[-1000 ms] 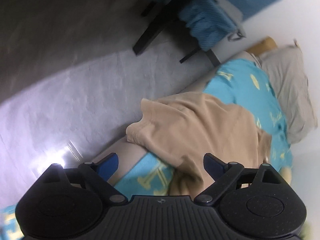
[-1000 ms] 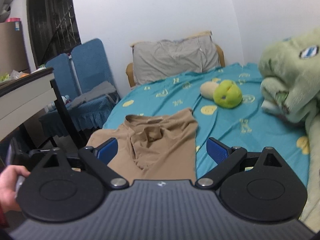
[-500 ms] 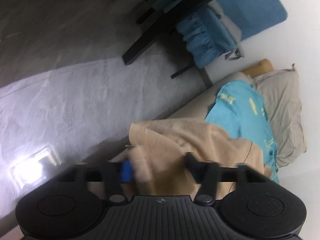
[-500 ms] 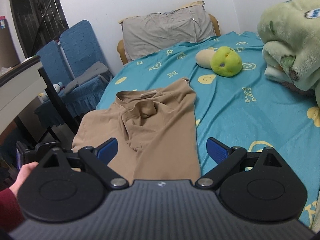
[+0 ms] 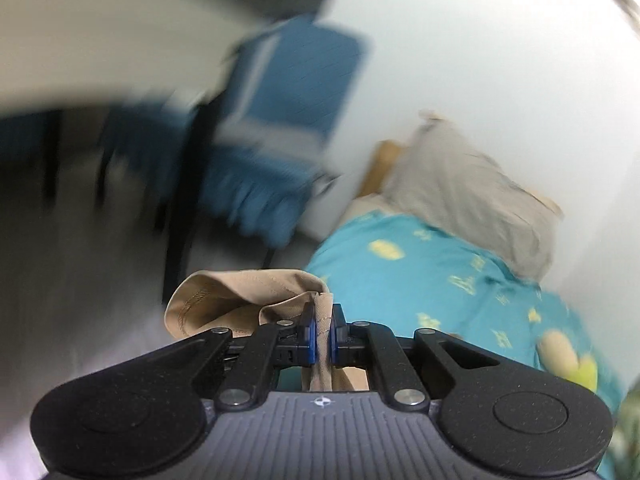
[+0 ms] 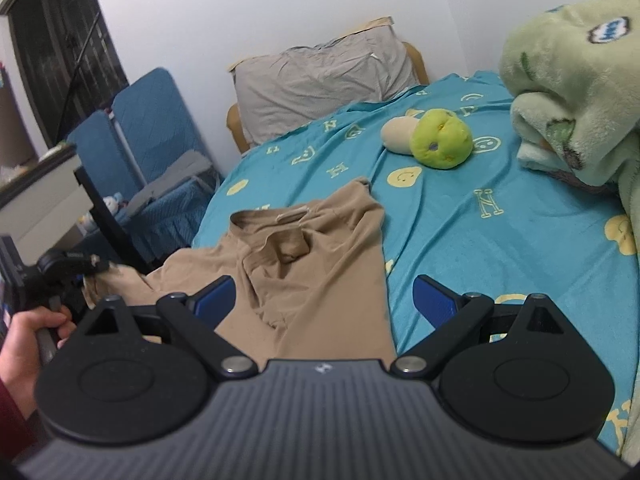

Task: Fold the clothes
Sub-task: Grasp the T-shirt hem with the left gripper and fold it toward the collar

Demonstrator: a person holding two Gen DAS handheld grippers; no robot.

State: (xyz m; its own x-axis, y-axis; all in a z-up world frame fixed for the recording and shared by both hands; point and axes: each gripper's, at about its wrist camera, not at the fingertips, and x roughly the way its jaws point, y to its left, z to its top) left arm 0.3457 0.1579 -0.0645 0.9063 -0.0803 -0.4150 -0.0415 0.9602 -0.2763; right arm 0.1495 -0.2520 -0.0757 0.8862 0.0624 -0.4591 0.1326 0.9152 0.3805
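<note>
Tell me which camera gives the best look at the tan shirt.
The right wrist view: the tan shirt lies spread on the teal bedsheet, collar visible, in front of the open right tongs. The left wrist view shows only a bunched fold clamped in the left tongs, with blurred surroundings.

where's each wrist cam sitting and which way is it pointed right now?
Left wrist: on the left hand-held gripper, at the bed's edge, facing the grey pillow and blurred blue chairs; its blue pads clamp a sleeve of the tan cotton shirt.
Right wrist: on the open right hand-held gripper, above the bed, facing the headboard; the person's left hand shows at the lower left.
Shared: shirt, pillow, turquoise patterned bedsheet, chairs.
</note>
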